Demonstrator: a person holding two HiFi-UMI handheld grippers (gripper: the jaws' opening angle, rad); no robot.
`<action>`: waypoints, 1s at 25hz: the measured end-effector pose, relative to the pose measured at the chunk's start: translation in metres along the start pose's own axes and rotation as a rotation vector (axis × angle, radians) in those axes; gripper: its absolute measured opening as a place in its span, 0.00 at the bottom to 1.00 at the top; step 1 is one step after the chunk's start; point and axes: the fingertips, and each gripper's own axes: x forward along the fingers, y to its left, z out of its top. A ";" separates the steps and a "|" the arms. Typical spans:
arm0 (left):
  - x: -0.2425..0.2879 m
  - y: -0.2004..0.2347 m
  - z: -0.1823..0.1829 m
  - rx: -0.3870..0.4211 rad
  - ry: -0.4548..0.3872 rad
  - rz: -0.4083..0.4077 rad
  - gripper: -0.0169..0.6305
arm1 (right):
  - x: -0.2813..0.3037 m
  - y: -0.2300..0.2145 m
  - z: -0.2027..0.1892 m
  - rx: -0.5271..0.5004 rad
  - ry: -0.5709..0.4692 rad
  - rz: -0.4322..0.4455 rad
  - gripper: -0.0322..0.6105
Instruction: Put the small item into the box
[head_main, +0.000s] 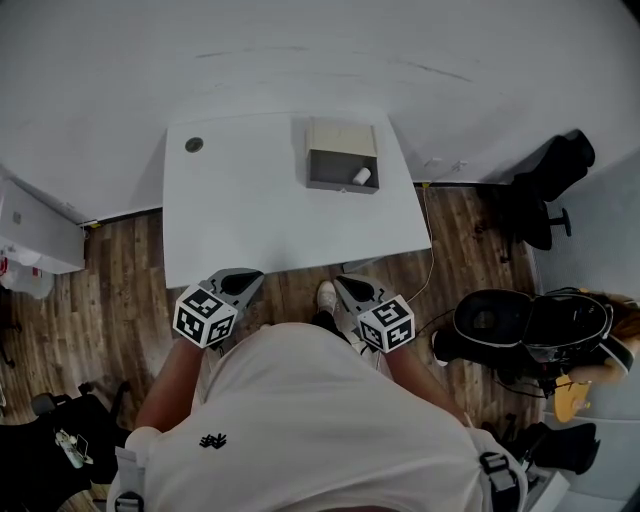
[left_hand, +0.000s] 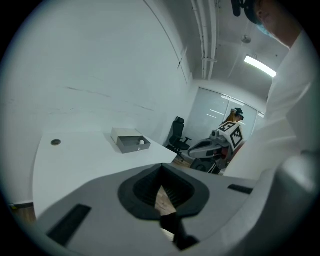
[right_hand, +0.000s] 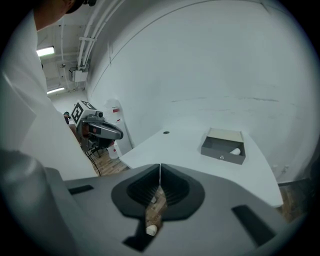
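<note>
The small item (head_main: 362, 176) lies in the box (head_main: 335, 186), task apparently complete; left gripper (head_main: 243, 282) and right gripper (head_main: 351, 290), closed and empty, need no further move.

white item (head_main: 362, 176) in box (head_main: 340, 186) too small to identify, perhaps a roll, torso (head_main: 300, 430) cut off below

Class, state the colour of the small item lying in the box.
The small item is white, clearest in the head view.
</note>
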 end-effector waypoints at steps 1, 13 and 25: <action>-0.002 -0.001 -0.002 -0.001 0.000 0.001 0.04 | -0.001 0.002 -0.001 0.000 0.000 0.000 0.06; -0.012 -0.002 -0.018 -0.027 0.017 0.020 0.04 | 0.001 0.015 -0.008 -0.030 0.015 0.016 0.06; 0.009 0.003 -0.017 -0.039 0.048 0.006 0.04 | -0.001 -0.004 -0.013 -0.020 0.027 -0.001 0.06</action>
